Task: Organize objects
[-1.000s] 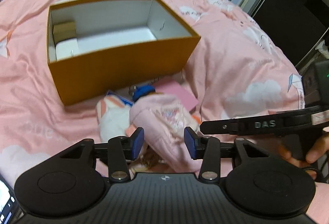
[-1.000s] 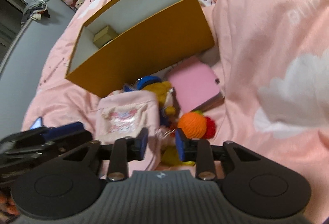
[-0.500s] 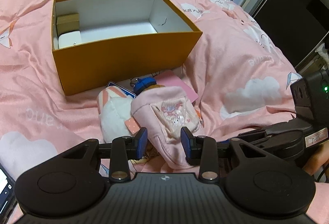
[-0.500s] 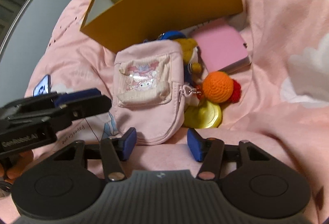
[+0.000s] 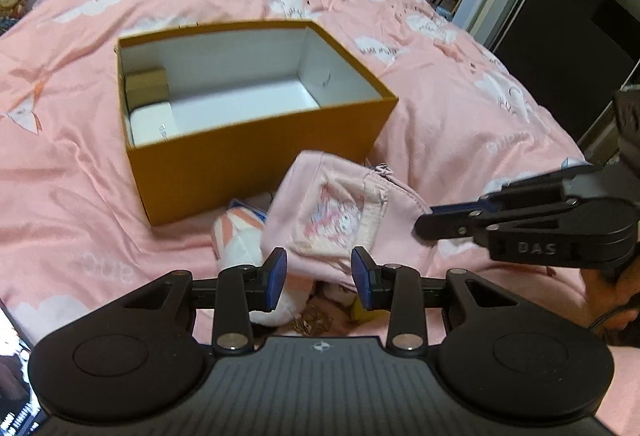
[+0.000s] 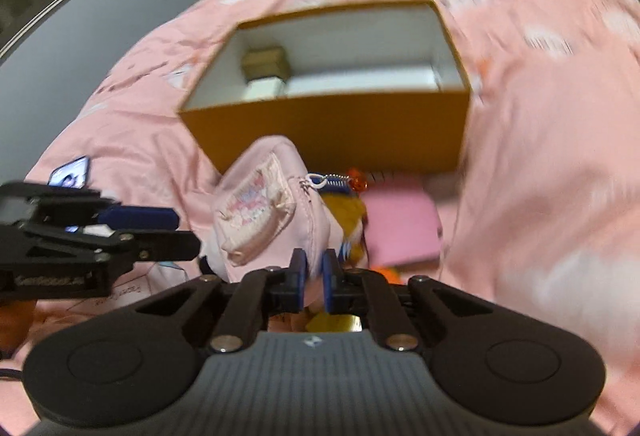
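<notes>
An open orange box (image 5: 256, 156) (image 6: 332, 132) stands on the pink bed, with a small brown carton (image 5: 146, 84) and a white carton (image 5: 152, 120) at its left end. A pink pouch (image 5: 332, 212) (image 6: 260, 212) with a cartoon patch hangs tilted in front of the box, off the bedding. My right gripper (image 6: 314, 276) (image 5: 424, 224) is closing, and a lower corner of the pouch is pinched between its pads. My left gripper (image 5: 319, 276) (image 6: 180, 228) stands open just below the pouch and holds nothing.
Under the pouch lie a white plush (image 5: 240, 240), a yellow plush with a blue cap (image 6: 344, 208), a pink notebook (image 6: 400, 228), an orange knitted ball (image 6: 384, 272) and a gold disc (image 6: 332, 322). A phone (image 6: 70, 176) lies at the left. Rumpled duvet rises on the right.
My right gripper's jaws closed on the pouch's corner and raised it off the pile towards the box, rolling level. The left gripper narrowed a little and stayed in place.
</notes>
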Available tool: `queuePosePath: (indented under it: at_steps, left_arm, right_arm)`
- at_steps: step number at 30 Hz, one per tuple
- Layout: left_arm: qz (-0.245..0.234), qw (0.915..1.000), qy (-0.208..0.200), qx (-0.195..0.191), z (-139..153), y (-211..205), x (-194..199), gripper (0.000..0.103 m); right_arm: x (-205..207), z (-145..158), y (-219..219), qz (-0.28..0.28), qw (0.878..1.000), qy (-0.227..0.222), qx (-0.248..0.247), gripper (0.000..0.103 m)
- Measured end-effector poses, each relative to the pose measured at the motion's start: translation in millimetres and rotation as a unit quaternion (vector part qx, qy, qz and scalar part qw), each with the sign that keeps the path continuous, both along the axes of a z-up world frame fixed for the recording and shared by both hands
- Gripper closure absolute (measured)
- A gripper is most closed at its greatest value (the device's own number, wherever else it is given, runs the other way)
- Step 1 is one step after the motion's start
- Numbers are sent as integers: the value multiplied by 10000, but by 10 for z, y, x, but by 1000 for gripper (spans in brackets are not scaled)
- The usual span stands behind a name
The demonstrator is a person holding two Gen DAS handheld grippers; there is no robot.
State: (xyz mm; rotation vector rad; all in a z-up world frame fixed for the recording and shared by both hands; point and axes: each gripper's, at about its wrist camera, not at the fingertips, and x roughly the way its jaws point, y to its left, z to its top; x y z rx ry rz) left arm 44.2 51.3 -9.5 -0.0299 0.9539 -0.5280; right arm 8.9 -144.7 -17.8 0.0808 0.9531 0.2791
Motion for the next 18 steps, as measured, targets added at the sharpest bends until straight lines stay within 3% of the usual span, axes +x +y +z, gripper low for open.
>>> queuePosePath:
  at_steps: [4,7,9,13,15,17,18]
  left_arm:
    - [22,9998,-197,-12,132,46,20,62]
    - [-88,9996,-267,88,186,30,50,61]
    - [-230,9991,-269,217,187,4,78,61]
    - [-656,9957,-284,585,137,-71,149,61]
    - [-958,9916,-346,803,81,-126,191,61]
    - [-1296,9866,-323,933,7,-183,264,61]
    - [-1441,9843,-288,981,-29,-203,305,61]
  right_arm:
    - [110,290,77,828,9944,-136,-636,96]
    - [233,449,216,1662,9787,-45,-1203,96]
    - [325,492,327,2273,9614,17,-1549,96]
    - [520,360,546,3470,9101,233,-2250,97]
    - [590,207,629,3872,8830,129,-2649,97]
    - [672,69,686,3999,8679,18,-2947,97]
    - [730,17,688,4017,8662,-39,-2971,97]
